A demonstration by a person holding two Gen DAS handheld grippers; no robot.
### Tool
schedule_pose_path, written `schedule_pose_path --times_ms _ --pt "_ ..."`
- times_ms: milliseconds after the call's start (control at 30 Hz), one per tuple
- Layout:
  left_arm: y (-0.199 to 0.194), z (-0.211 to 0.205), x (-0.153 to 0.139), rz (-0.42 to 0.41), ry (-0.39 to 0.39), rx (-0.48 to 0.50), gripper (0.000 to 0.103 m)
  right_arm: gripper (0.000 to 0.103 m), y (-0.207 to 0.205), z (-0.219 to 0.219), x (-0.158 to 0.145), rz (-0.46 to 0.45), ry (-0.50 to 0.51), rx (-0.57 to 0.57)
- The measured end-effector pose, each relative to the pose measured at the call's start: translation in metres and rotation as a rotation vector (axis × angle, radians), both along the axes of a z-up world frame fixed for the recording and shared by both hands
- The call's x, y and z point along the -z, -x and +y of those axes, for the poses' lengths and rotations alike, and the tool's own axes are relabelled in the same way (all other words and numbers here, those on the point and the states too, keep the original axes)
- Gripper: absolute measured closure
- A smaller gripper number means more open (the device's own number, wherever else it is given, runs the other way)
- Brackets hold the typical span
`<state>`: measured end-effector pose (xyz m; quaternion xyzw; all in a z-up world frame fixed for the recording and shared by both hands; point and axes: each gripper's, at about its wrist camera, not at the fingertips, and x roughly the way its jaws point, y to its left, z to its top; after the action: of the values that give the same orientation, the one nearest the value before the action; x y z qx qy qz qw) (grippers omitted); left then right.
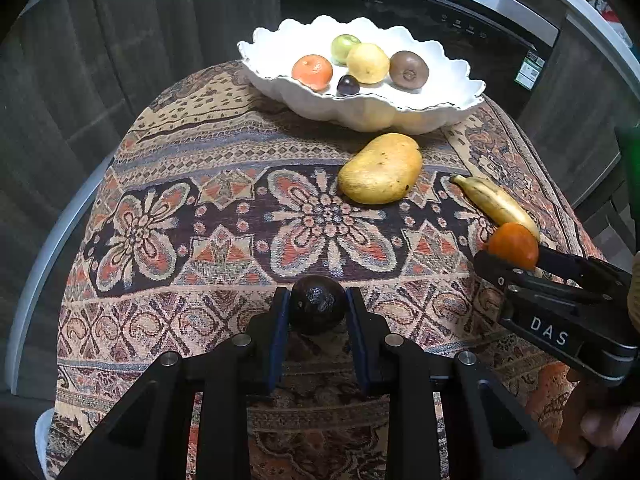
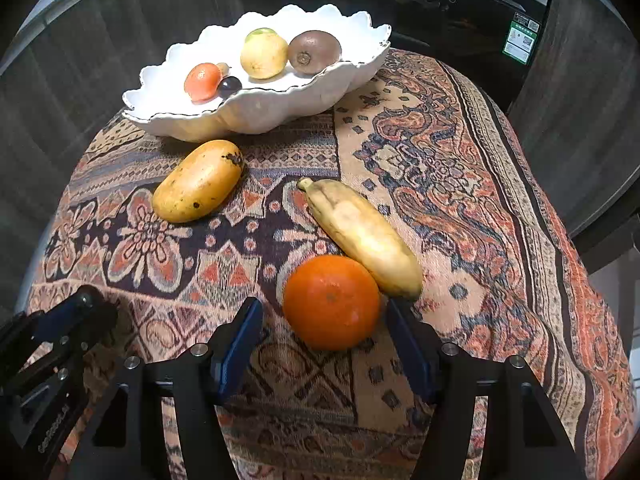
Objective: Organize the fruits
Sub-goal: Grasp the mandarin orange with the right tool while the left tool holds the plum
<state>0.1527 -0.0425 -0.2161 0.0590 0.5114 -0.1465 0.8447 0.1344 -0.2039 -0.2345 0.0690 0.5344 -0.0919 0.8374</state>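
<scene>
My left gripper (image 1: 318,304) is shut on a dark round fruit (image 1: 318,310) just above the patterned cloth. My right gripper (image 2: 326,320) is open around an orange (image 2: 331,302) that rests on the cloth, with gaps on both sides; it also shows in the left wrist view (image 1: 513,246). A banana (image 2: 362,236) lies touching the orange. A mango (image 2: 198,182) lies in front of the white scalloped bowl (image 2: 248,108). The bowl holds a tangerine (image 2: 203,81), a dark plum (image 2: 229,85), a yellow fruit (image 2: 264,54), a kiwi (image 2: 315,52) and a green apple (image 1: 344,48).
The patterned cloth (image 1: 200,200) covers a round table. A dark oven front (image 2: 440,8) stands behind the table. Grey wood panels (image 1: 100,60) lie to the left. The left gripper's body shows at the lower left of the right wrist view (image 2: 52,352).
</scene>
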Motion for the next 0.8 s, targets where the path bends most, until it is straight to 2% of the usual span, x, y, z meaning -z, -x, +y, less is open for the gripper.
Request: schedule_pose_path --times_ms 167,433,800 --pt "0.0 -0.001 0.001 0.002 -0.003 0.0 0.075 0.056 -0.003 -0.001 0.002 0.003 0.008 -0.001" --pt "0.003 -0.004 -0.008 -0.005 0.001 0.003 0.075 0.057 0.004 -0.003 -0.008 -0.018 0.014 -0.013" --pt "0.0 -0.015 -0.043 -0.054 0.0 0.012 0.075 0.057 0.012 -0.005 -0.055 -0.118 0.016 -0.038"
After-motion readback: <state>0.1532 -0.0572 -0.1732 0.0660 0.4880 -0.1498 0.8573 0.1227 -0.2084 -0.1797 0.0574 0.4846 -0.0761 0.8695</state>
